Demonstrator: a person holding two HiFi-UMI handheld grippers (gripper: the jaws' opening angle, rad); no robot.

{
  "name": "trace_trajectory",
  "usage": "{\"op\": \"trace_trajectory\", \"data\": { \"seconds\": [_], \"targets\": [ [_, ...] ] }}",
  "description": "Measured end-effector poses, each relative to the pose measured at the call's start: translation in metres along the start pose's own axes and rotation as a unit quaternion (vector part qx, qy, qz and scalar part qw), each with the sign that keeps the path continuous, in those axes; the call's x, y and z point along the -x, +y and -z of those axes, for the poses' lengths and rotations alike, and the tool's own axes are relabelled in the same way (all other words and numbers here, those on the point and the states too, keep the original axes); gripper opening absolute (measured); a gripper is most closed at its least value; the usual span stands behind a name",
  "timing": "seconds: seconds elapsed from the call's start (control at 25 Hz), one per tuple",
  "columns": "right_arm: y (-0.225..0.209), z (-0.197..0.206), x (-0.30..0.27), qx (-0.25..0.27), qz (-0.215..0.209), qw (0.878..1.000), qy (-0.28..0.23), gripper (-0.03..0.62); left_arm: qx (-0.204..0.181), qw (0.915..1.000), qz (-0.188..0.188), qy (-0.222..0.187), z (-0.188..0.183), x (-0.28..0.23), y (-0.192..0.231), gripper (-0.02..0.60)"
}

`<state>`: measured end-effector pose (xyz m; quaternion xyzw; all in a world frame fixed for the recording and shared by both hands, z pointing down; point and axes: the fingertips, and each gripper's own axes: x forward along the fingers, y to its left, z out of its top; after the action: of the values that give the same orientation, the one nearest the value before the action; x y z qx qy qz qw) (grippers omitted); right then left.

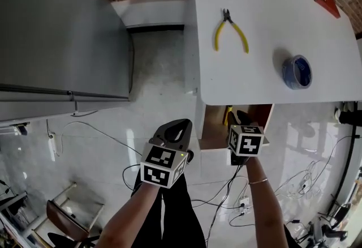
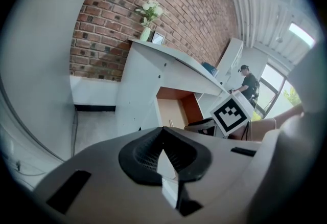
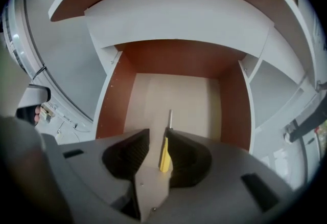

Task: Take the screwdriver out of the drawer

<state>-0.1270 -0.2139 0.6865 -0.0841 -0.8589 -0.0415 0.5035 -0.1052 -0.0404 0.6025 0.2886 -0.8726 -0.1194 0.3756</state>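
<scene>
Now, under the desk [image 1: 266, 9], right gripper [image 3: 158, 133] jaws loosely flank the screwdriver [image 3: 164, 154]; left gripper [image 2: 163, 135] jaws closed.

Legible text, brands, numbers: none recorded. Black-and-white square coded markers, bearing no characters, are carried on the near-left white cube [image 1: 163, 165] of the left gripper [image 1: 179, 127] and the near-right white cube [image 1: 245, 140] of the right gripper [image 1: 240, 118].
</scene>
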Motion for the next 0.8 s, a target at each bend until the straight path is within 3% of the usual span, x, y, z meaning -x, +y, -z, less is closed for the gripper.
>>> {"op": "trace_trajectory", "data": {
  "seconds": [0.28,0.6,0.8],
  "targets": [
    [-0.006,0.008,-0.026,0.033,0.01,0.999,0.02,0.114,0.012,0.9999,-0.006,0.001,0.011,-0.014,0.009,-0.006],
    [-0.02,0.018,-0.047,-0.004,0.006,0.999,0.039,0.114,0.023,0.9996,-0.018,0.008,0.023,-0.029,0.018,-0.006],
    [-0.021,0.019,-0.058,0.01,0.007,0.998,0.054,0.114,0.025,0.9995,-0.017,0.01,0.024,-0.034,0.016,-0.006]
  ]
}}
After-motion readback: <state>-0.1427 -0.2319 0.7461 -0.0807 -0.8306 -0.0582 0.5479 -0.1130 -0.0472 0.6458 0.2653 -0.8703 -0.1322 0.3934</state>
